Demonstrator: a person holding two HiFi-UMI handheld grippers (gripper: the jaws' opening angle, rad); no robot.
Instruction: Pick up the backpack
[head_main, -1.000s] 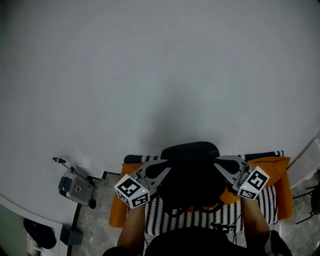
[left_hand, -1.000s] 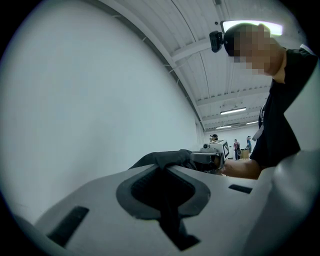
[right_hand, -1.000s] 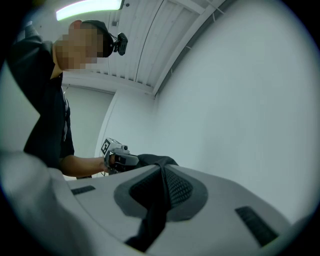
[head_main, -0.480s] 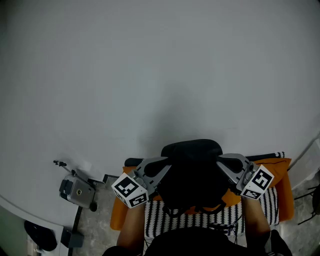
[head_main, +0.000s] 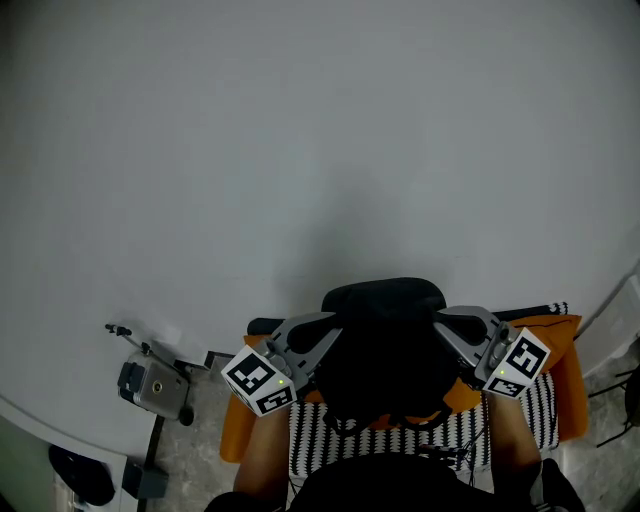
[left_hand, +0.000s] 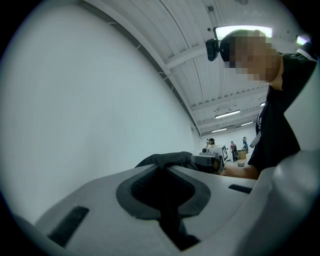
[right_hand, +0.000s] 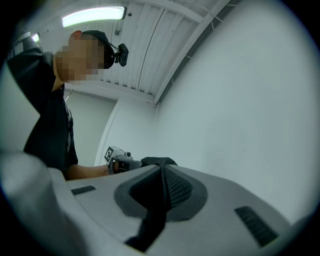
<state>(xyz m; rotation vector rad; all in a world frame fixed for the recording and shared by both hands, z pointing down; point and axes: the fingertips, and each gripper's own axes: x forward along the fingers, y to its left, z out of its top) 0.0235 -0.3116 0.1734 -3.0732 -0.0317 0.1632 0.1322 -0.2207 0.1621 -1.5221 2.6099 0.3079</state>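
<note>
So, L gripper (head_main: 333, 327): clamped shut on backpack (head_main: 385, 335) fabric.
R gripper (head_main: 438, 327): pinched its strap too.
Below backpack: orange cushion (head_main: 560, 345).
Left of backpack: cam (head_main: 152, 378).

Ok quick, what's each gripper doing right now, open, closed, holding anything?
Left gripper: closed, gripping the black backpack.
Right gripper: closed, gripping the backpack on its other side.

Orange seat (head_main: 566, 372), perhaps a chair's, black-and-white striped cloth (head_main: 400, 440) draped over it, speckled grey floor (head_main: 195, 452) beside.
</note>
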